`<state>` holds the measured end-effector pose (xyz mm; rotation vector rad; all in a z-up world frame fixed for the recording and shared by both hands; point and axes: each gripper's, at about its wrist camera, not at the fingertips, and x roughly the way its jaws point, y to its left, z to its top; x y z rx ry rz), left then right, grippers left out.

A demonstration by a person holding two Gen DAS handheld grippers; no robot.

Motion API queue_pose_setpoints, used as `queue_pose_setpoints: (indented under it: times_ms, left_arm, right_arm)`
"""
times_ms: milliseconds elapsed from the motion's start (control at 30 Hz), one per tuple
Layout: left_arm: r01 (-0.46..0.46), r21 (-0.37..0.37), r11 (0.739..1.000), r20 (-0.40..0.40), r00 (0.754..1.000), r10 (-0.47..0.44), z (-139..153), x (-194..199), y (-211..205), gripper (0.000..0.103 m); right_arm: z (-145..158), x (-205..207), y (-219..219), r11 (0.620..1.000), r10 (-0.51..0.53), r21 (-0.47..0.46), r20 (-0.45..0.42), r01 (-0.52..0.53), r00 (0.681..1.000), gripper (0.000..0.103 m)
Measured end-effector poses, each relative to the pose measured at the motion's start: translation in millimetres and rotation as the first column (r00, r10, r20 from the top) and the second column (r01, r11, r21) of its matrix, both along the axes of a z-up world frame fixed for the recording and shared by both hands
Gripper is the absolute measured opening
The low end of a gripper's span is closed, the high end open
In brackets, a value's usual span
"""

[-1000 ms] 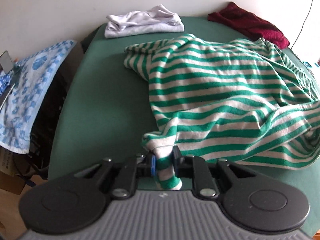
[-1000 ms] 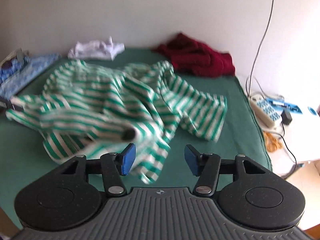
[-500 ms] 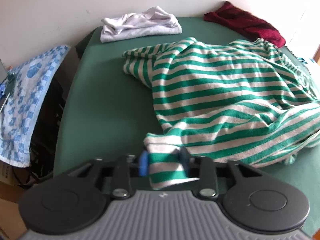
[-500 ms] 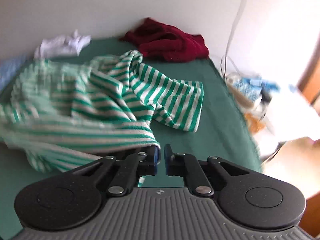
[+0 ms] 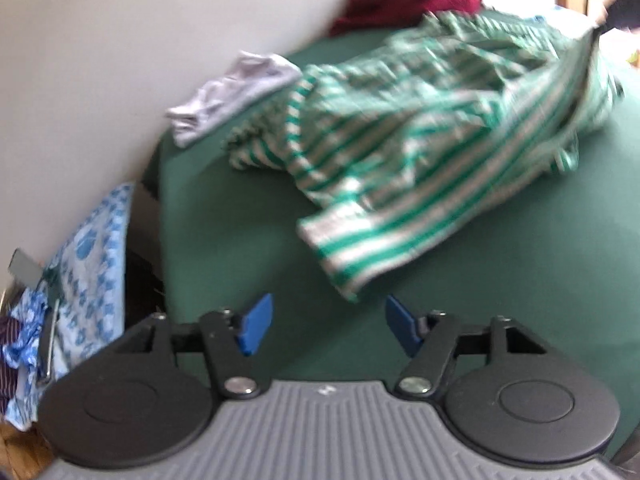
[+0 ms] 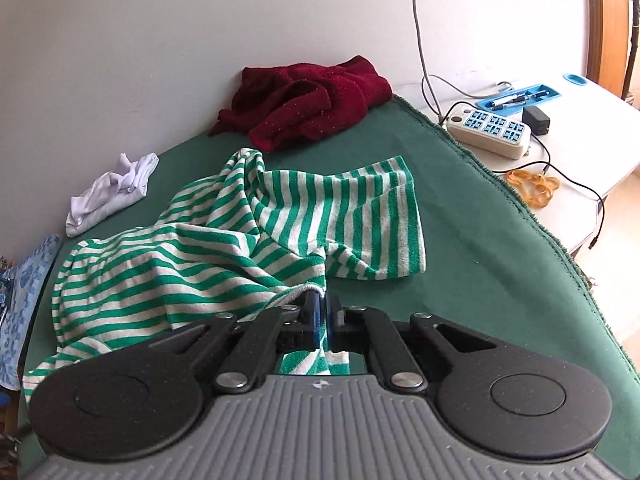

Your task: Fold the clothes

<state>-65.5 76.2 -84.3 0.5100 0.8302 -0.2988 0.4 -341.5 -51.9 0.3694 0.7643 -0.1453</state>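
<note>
A green-and-white striped shirt [image 6: 224, 256] lies crumpled on the green table cover [image 6: 480, 240]. My right gripper [image 6: 323, 318] is shut on the shirt's near edge, and cloth runs between its pads. In the left wrist view the striped shirt [image 5: 420, 152] is blurred and stretched toward the upper right, its cuff end lying just ahead of my left gripper [image 5: 328, 326]. That gripper's jaws are opening, with nothing between the blue pads [image 5: 256, 324]; only bare green cover [image 5: 224, 200] lies under them.
A dark red garment [image 6: 308, 100] is heaped against the far wall. A white garment [image 6: 110, 192] lies at the back left. A blue patterned cloth [image 5: 86, 276] hangs off the left side. A power strip [image 6: 490, 132], cables and rubber bands [image 6: 532, 186] sit on the white desk at right.
My left gripper let go of the striped cuff and opened; the cuff now lies ahead of it. My right gripper closed on the shirt's edge. Both views have rolled.
</note>
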Motion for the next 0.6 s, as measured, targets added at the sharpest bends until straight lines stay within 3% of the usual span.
queue_pose_setpoints:
  times_ms: [100, 167, 300, 367, 433, 500, 600]
  left_arm:
    - [0.034, 0.001, 0.999, 0.001, 0.999, -0.034, -7.4, -2.8, -5.7, 0.064]
    - [0.019, -0.034, 0.999, -0.021, 1.0, -0.019, -7.6, 3.5, -1.4, 0.057]
    - [-0.018, -0.078, 0.997, -0.014, 1.0, 0.017, -5.0, 14.1, 9.2, 0.052]
    - [-0.027, -0.054, 0.998, 0.0, 1.0, 0.027, -7.6, 19.0, 8.4, 0.027]
    - [-0.035, -0.05, 0.998, -0.008, 0.999, 0.034, -9.6, 26.9, 10.8, 0.02]
    - [-0.025, -0.069, 0.997, -0.008, 1.0, 0.025, -6.8, 29.3, 13.6, 0.023]
    - [0.013, -0.085, 0.996, 0.036, 0.999, -0.01, 0.9, 22.5, 14.5, 0.042]
  right_arm:
    - [2.7, 1.9, 3.4, 1.0, 0.011, -0.014, 0.0, -0.011, 1.0, 0.003]
    - [3.8, 1.6, 4.9, 1.0, 0.01, -0.02, 0.002, -0.01, 1.0, 0.003]
    - [3.3, -0.2, 6.9, 1.0, -0.003, -0.023, -0.001, 0.003, 1.0, 0.004]
    - [2.5, -1.7, 5.9, 1.0, -0.013, -0.016, 0.001, 0.013, 1.0, 0.004]
    - [1.7, -3.0, 5.3, 1.0, -0.022, -0.011, 0.002, 0.022, 1.0, 0.005]
    - [0.7, -3.9, 6.0, 0.999, -0.029, -0.016, -0.004, 0.029, 1.0, 0.006]
    - [-0.8, -4.6, 9.4, 0.999, -0.022, -0.048, -0.009, 0.021, 1.0, 0.007]
